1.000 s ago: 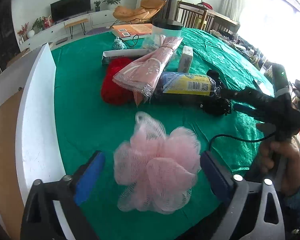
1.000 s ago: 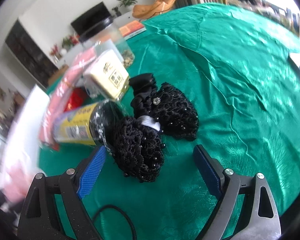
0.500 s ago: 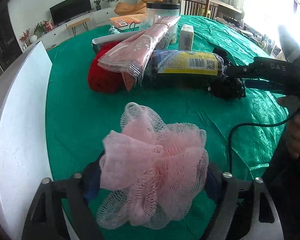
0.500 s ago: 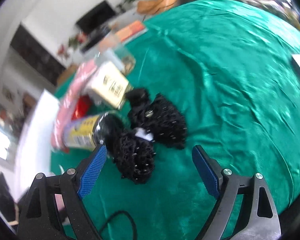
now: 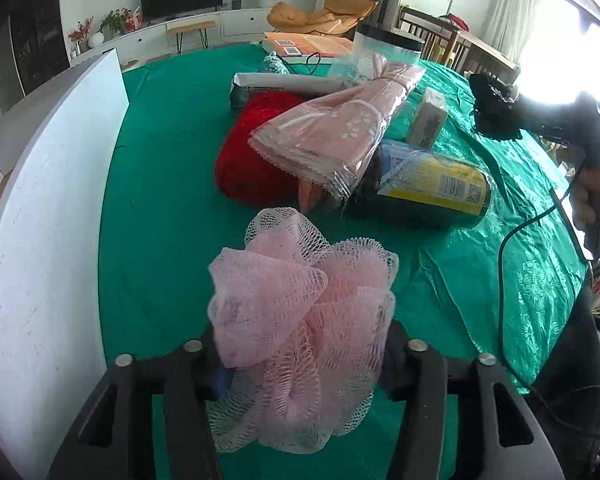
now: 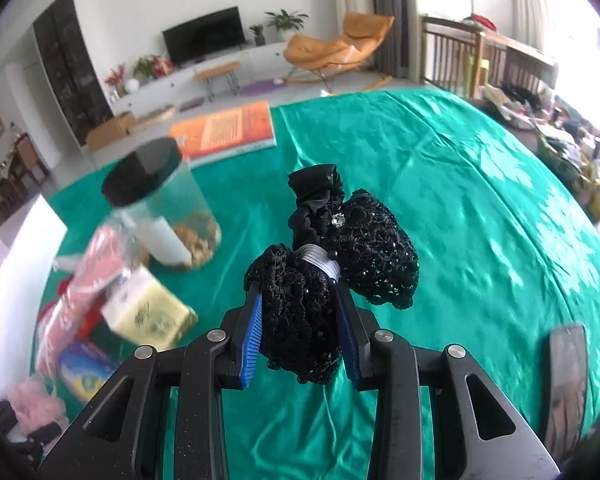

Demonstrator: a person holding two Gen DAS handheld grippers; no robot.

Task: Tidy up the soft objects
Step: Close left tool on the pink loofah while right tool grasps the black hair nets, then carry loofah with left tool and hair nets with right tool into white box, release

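Note:
My left gripper (image 5: 300,372) is shut on a pink mesh bath puff (image 5: 300,300) and holds it above the green tablecloth (image 5: 164,160). My right gripper (image 6: 300,320) is shut on a black lace hair net with a bow (image 6: 332,248) and holds it lifted over the table; it also shows in the left wrist view (image 5: 494,104) at the far right. A red fluffy bundle (image 5: 256,152) and a wrapped pink towel (image 5: 336,128) lie at the table's middle.
A white board (image 5: 40,240) runs along the table's left edge. A yellow-labelled dark roll (image 5: 432,192), a small box (image 5: 428,118), a clear jar with a black lid (image 6: 160,208) and an orange book (image 6: 224,128) lie on the table.
My left gripper closed on the pink puff and lifted it. My right gripper closed on the black hair net and raised it off the cloth.

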